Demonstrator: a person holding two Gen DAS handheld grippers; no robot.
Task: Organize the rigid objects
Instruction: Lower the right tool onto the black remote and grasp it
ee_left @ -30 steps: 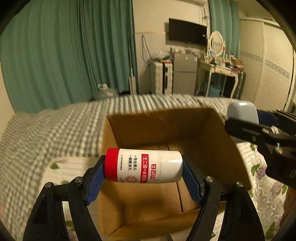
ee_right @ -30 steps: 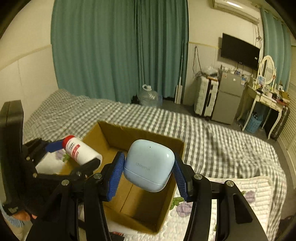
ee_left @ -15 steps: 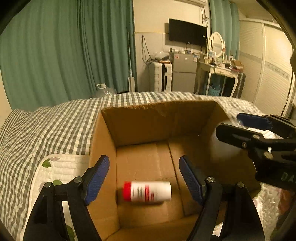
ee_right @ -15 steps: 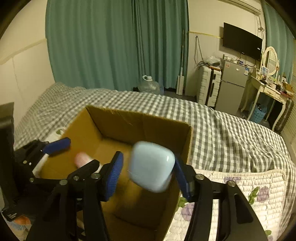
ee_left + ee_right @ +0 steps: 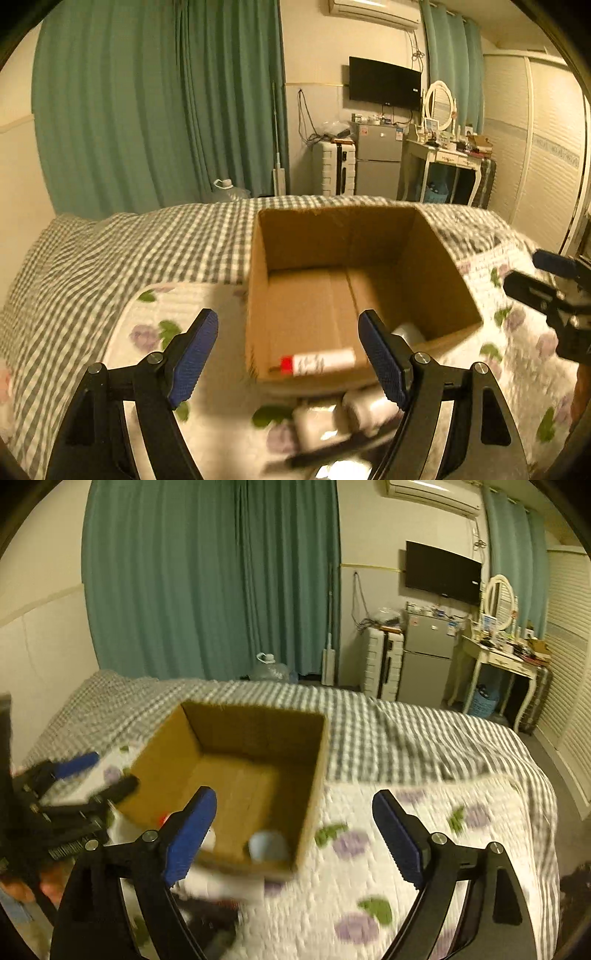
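An open cardboard box (image 5: 436, 251) stands on the bed. A white bottle with a red cap (image 5: 317, 362) lies on its side on the box floor near the front wall. A pale blue earbud case (image 5: 267, 845) lies in the box's near right corner and shows blurred in the left wrist view (image 5: 406, 332). My left gripper (image 5: 288, 350) is open and empty, in front of the box. My right gripper (image 5: 293, 834) is open and empty over the box's right edge; it also shows in the left wrist view (image 5: 546, 280).
The box (image 5: 317, 746) sits on a white floral quilt (image 5: 424, 867) over a grey checked bedspread (image 5: 129, 251). Blurred white objects (image 5: 340, 417) lie on the quilt in front of the box. A fridge, dresser and green curtains stand beyond the bed.
Both grippers let go: the bottle and the blue case dropped into the box. Both grippers have since pulled back and up from the box, jaws wide.
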